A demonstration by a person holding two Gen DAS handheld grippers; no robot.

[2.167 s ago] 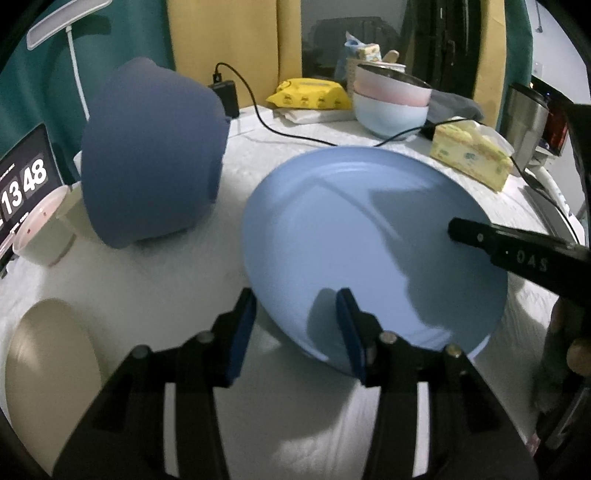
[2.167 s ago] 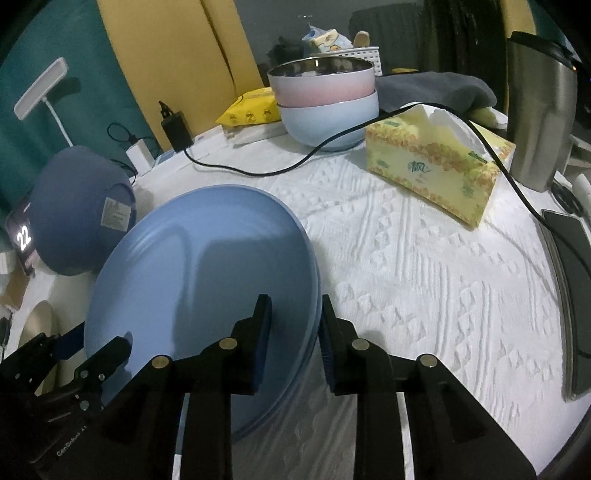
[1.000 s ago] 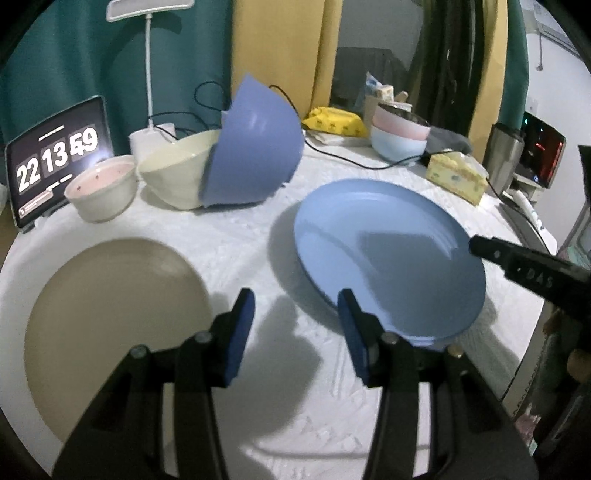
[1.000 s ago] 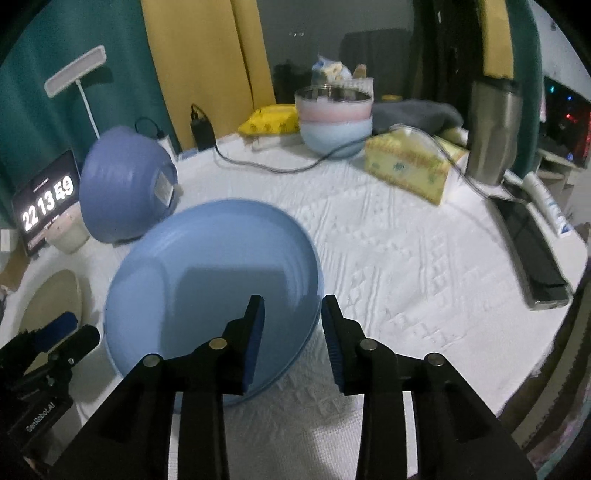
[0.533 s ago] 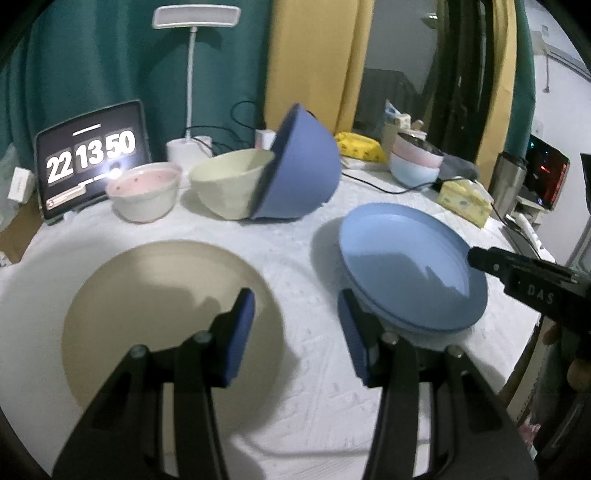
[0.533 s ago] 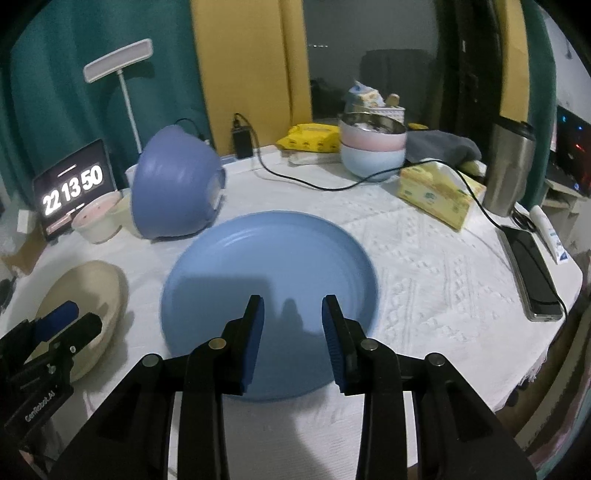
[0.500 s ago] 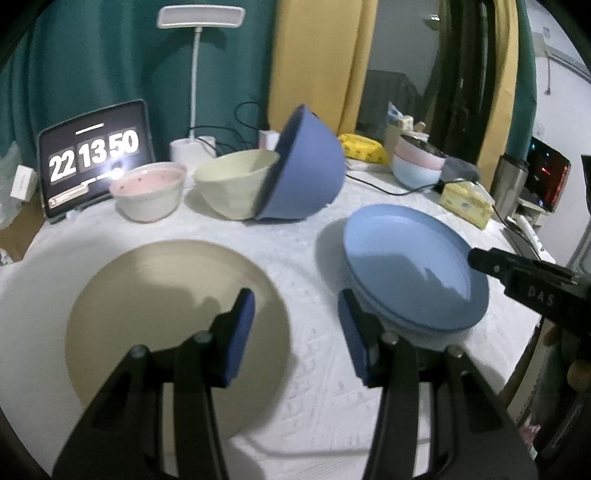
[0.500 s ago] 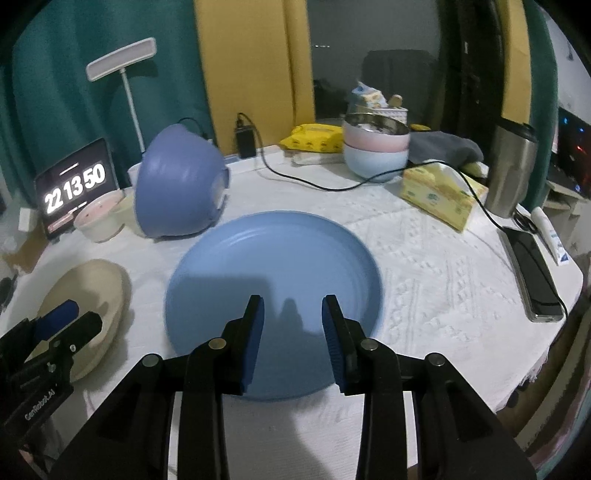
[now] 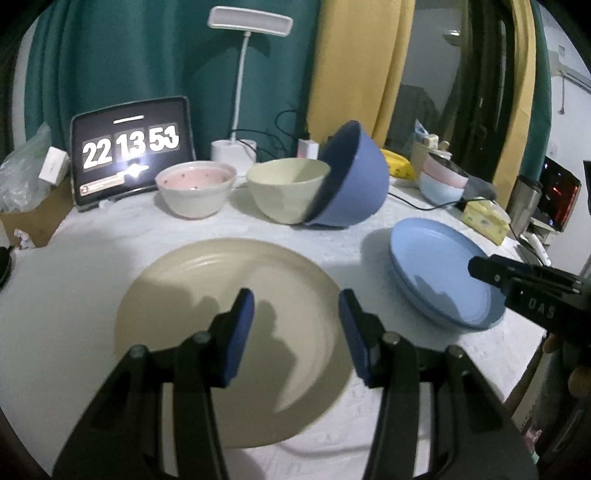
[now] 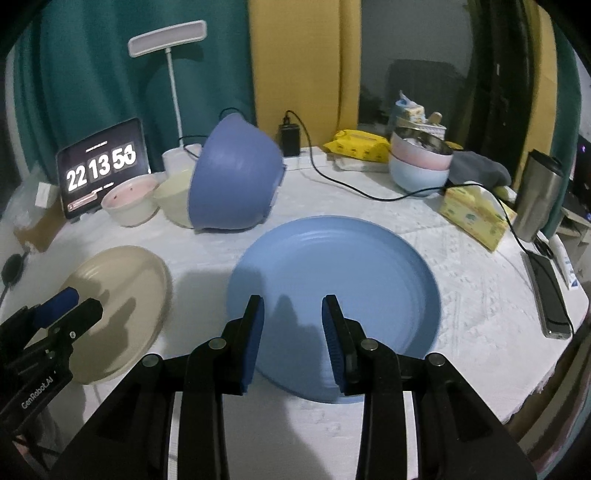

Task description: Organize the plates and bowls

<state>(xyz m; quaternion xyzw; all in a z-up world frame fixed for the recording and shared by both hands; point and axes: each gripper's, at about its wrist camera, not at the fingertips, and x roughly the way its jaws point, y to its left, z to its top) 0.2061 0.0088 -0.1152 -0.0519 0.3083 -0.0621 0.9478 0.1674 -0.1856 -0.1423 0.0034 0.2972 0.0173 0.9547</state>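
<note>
While both grippers hang above the white cloth (image 10: 461, 295), neither holds anything. The left gripper (image 9: 295, 317) has its jaws spread wide over the beige plate (image 9: 207, 291), which lies flat at the near left of the table. The right gripper (image 10: 291, 328) has its jaws parted over the near edge of the blue plate (image 10: 351, 266); that plate lies flat just right of the beige one, apart from it, and in the left wrist view a second blue rim shows under it. Behind the plates stand three bowls in a row: a pink bowl (image 9: 194, 192) at the left, a cream bowl (image 9: 288, 190) in the middle, and a dark blue bowl (image 9: 351, 181) tipped on its side, its mouth leaning over the cream bowl's rim. Farther right, a pink bowl sits nested in a pale blue one (image 10: 419, 162), beside a yellow tissue box (image 10: 472, 214). A clock screen (image 9: 129, 147) reads 22 13 and a blurred third pair of digits, and a lamp (image 9: 249, 22) rises behind the bowls.
</note>
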